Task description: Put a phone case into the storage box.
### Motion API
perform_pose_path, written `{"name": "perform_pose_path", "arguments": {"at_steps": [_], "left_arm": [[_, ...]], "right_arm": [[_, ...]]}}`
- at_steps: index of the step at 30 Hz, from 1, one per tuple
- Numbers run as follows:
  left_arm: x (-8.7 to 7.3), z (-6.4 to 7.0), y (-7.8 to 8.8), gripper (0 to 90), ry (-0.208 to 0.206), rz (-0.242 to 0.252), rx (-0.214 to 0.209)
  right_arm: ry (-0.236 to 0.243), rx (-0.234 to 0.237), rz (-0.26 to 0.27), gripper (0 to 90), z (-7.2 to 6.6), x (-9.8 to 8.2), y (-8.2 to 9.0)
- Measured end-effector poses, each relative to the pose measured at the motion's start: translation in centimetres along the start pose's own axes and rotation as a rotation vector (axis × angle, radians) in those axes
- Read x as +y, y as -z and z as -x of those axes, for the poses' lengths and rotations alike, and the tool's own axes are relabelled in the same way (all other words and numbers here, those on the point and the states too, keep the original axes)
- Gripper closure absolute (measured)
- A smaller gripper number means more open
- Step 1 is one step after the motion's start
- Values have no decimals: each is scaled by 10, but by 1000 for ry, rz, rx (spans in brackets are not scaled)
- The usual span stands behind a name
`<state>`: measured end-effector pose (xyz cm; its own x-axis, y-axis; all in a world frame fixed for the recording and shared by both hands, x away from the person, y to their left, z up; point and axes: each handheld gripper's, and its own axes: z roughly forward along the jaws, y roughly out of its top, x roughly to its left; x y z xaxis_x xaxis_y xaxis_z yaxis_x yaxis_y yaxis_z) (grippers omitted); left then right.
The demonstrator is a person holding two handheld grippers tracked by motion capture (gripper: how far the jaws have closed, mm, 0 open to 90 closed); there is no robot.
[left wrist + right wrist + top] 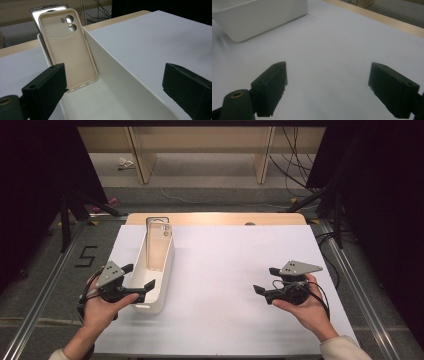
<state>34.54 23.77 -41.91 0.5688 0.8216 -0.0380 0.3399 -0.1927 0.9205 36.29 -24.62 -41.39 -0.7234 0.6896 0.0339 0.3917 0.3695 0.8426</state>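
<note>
Jaws on the left gripper (136, 276) stand wide apart and hold nothing, straddling the near end of the white bin (162, 270), one jaw outside its left wall and the other over its interior. That bin lies lengthwise near the left edge of the tabletop (235, 270), and inside it a beige phone case (68, 47) leans against the far end, camera holes uppermost, with a dark-rimmed phone (37, 11) just behind it, apparently touching. The step in hand looks like a reach into the bin for the case. To do it well, the left gripper should travel forward along the bin's length, keeping both jaws inside the walls, then close on the case's lower edge or one long side — not on case and phone together. The case is thin and probably flexible, so a gentle squeeze near a stiff edge should hold better than pinching the soft middle. Lifting it up and toward the near end ought to keep it from dragging the phone over. The right gripper (263, 279) is likewise spread wide and empty, hovering over bare tabletop toward the right edge, well apart from the bin; it could steady the bin's near end if it slides. A white sheet covers the tabletop, with a strip of pale wood showing along the far edge. Beyond lie a grey floor, loose cables, wooden furniture legs and dark stands on either side.
</note>
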Motion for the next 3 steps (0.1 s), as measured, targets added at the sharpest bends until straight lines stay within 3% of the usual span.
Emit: {"name": "perform_pose_path", "arguments": {"at_steps": [3], "left_arm": [[-1, 2, 0, 53, 8, -1, -4]], "right_arm": [[-1, -1, 0, 162, 0, 0, 0]]}}
